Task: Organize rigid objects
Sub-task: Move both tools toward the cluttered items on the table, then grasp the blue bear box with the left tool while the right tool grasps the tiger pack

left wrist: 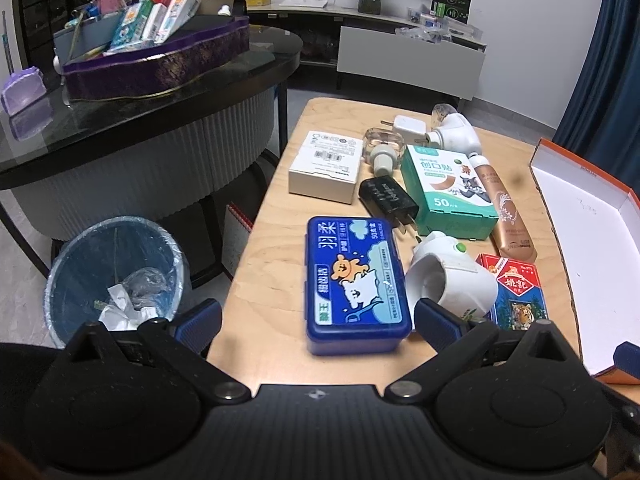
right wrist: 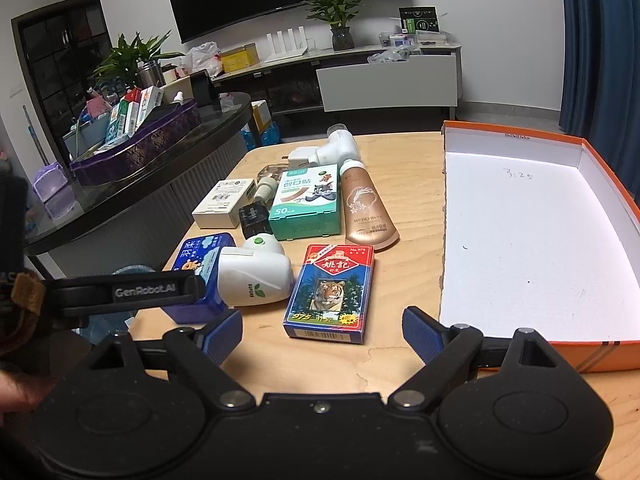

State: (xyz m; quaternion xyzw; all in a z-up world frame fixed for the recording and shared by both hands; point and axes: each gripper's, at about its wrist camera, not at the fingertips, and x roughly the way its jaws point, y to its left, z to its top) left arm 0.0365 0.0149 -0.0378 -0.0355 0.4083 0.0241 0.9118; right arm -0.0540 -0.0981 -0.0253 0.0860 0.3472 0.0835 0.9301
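The left gripper [left wrist: 318, 318] is held wide open and grasps nothing; the blue floss-pick case [left wrist: 356, 282] lies between its fingers, just ahead of the pads and untouched. The right gripper [right wrist: 322, 330] is likewise spread wide and empty, with the playing-card box [right wrist: 330, 288] lying just ahead of its gap. Taking the card box as landmark, the white plug-in device [right wrist: 256, 276] is seen just to its left, touching the blue case, and the hand cream tube [right wrist: 366, 208] lies just beyond it. The green bandage box [right wrist: 306, 206], a black charger [right wrist: 252, 216] and a white carton [right wrist: 224, 202] sit farther back. Well to the right of the card box the orange-sided box [right wrist: 520, 232] stands open with nothing in it.

No item appears packed yet, so the first pick is judged to be in hand. The next move would call for lowering a gripper over its item and closing squarely on the long sides.
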